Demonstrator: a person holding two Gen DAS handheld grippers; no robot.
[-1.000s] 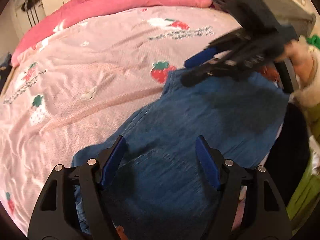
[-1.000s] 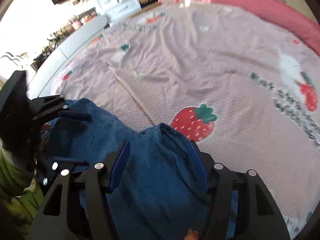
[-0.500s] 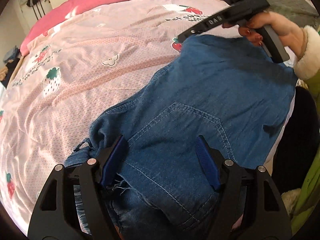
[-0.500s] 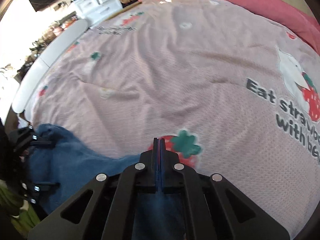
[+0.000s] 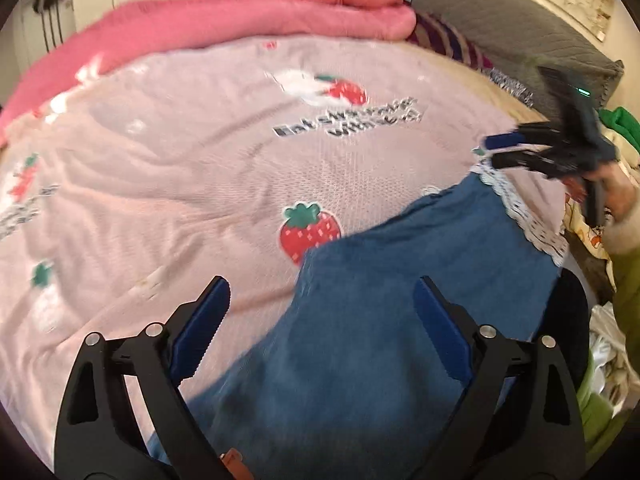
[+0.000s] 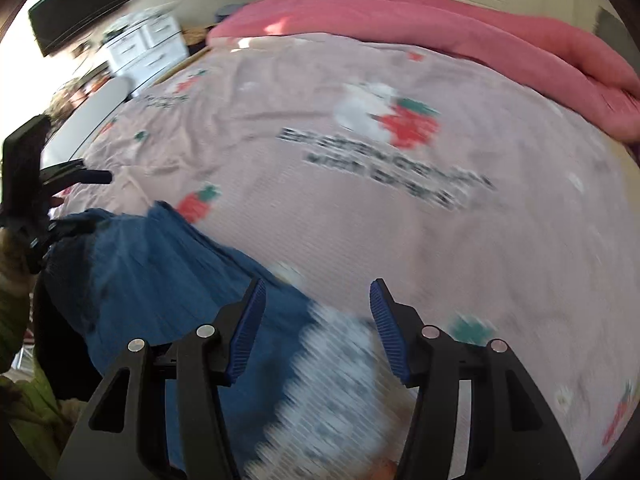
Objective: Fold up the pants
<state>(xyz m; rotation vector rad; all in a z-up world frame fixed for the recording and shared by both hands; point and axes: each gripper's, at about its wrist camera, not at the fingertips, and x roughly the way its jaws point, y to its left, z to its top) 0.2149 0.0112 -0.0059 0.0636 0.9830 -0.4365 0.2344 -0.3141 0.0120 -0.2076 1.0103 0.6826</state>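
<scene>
Blue denim pants (image 5: pixel 380 320) lie spread on the pink strawberry bedsheet (image 5: pixel 180 180) near the bed's edge. My left gripper (image 5: pixel 322 312) hovers over their left border, its jaws opening wide, with the cloth below the pads and not pinched. In the right wrist view the pants (image 6: pixel 160 280) lie to the left. My right gripper (image 6: pixel 318 320) hangs over the sheet's lace trim (image 6: pixel 332 380) just past the denim, jaws opening and nothing between them. Each gripper shows in the other's view: the right gripper (image 5: pixel 494 152) far right, the left gripper (image 6: pixel 100 202) far left.
A rolled pink blanket (image 5: pixel 240 20) runs along the bed's far side, with a grey headboard (image 5: pixel 520 20) beyond. White drawers (image 6: pixel 148 44) and a dark screen (image 6: pixel 80 4) stand past the bed. Green clothes (image 5: pixel 624 120) and a green sleeve (image 6: pixel 16 360) sit at the near edge.
The right gripper was shut on the denim's edge; it has let go, opened and swung right, off the pants. The left gripper's jaws have widened and it has shifted over the pants' left border.
</scene>
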